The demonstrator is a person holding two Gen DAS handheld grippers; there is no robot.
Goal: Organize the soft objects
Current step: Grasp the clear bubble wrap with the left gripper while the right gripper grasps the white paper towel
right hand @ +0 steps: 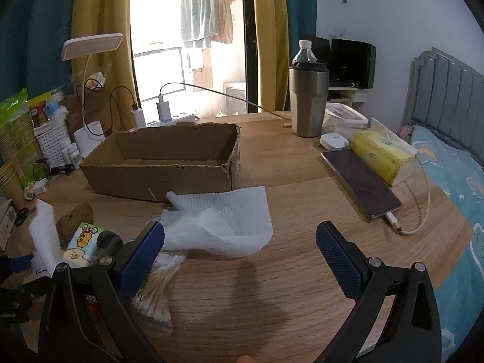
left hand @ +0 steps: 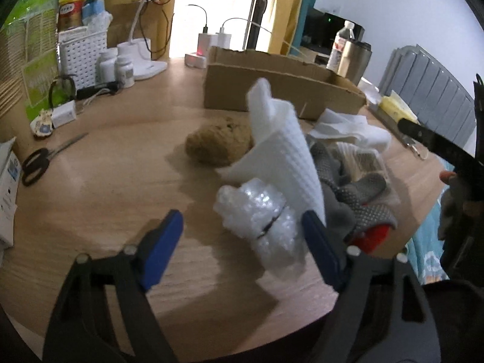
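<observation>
Scissors [left hand: 37, 163] lie at the far left of the wooden table [left hand: 121, 193], near 2 white pill bottles [left hand: 116, 68] and a white basket [left hand: 81, 54]. Left gripper [left hand: 242, 248] hovers low over the table, its 2 blue fingers [left hand: 165, 245] spread wide and holding nothing; a bubble wrap roll [left hand: 257, 211] lies between them, touching neither as far as visible. Just behind the roll a white foam sheet [left hand: 281, 145] stands curled upward. Brown sponge [left hand: 217, 145] sits left of the sheet; grey dotted gloves [left hand: 357, 193] lie to its right. Open cardboard box [right hand: 163, 157] sits behind the pile, nothing visible inside.

Right gripper [right hand: 240, 251] is likewise wide open and empty, over bare table. Its left finger [right hand: 142, 260] sits above a bag of cotton swabs [right hand: 157, 287]; a second foam sheet [right hand: 224, 220] lies flat just ahead. Further right: steel tumbler [right hand: 307, 99], phone [right hand: 360, 181] on a cable, yellow tissue pack [right hand: 382, 154].
</observation>
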